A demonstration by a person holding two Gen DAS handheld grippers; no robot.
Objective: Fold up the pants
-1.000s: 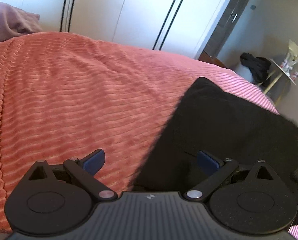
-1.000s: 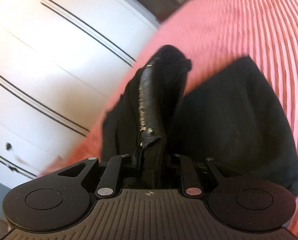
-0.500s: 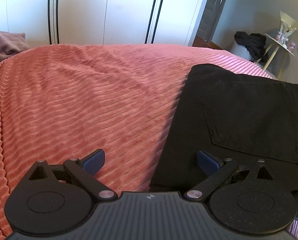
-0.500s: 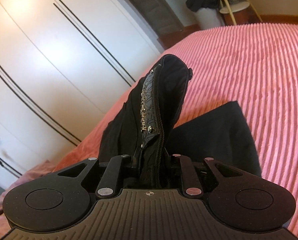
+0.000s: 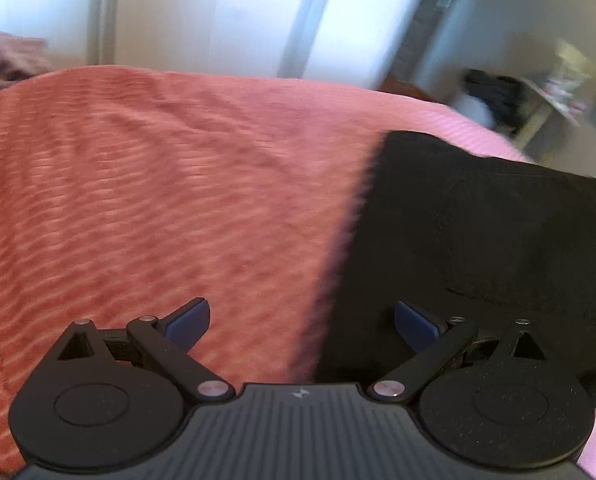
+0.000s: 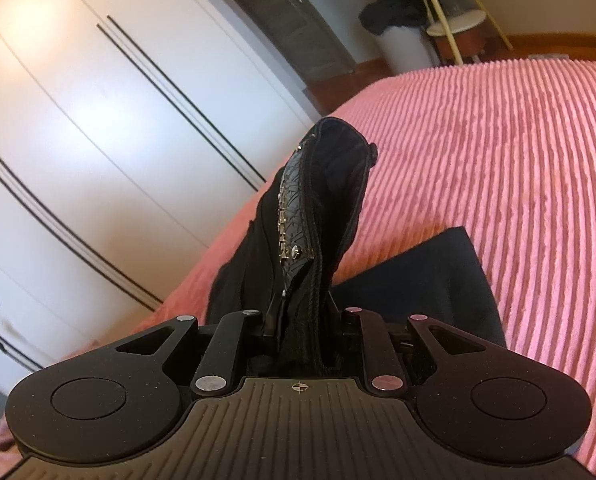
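Left wrist view, surroundings: a ribbed pink bedspread point(image 5: 169, 184) fills most of the frame, with white wardrobe doors point(image 5: 209, 16) behind it; a mauve pillow point(image 5: 5, 60) sits at the far left edge of the bed. Far right, blurred, a small side table point(image 5: 554, 92) and a dark heap point(image 5: 494, 92) beside it.
Left wrist view, pants: the black pants point(image 5: 478, 248) lie flat on the bedspread on the right side, their left edge running straight toward the camera; the picture is too smeared to make out details on the cloth.
Left wrist view, tool: the left gripper point(image 5: 302, 320) has its jaws spread wide, blue pads showing, nothing between them. One pad is over bare bedspread, the other over the pants' edge; whether either touches the fabric I cannot tell.

Right wrist view, surroundings: the same wardrobe doors point(image 6: 97, 128) on the left, a dark door beyond, a white bin point(image 6: 404, 46) with dark cloth point(image 6: 392, 12) draped on it, and the side table's yellow legs.
Right wrist view, pants: a bunched part with a zipper point(image 6: 283, 220) and a metal stud stands up from the jaws; a flat dark panel lies on the bedspread below right.
Right wrist view, tool: the right gripper point(image 6: 304, 328) is clamped tight on that bunched pants fabric, lifting it off the bed.
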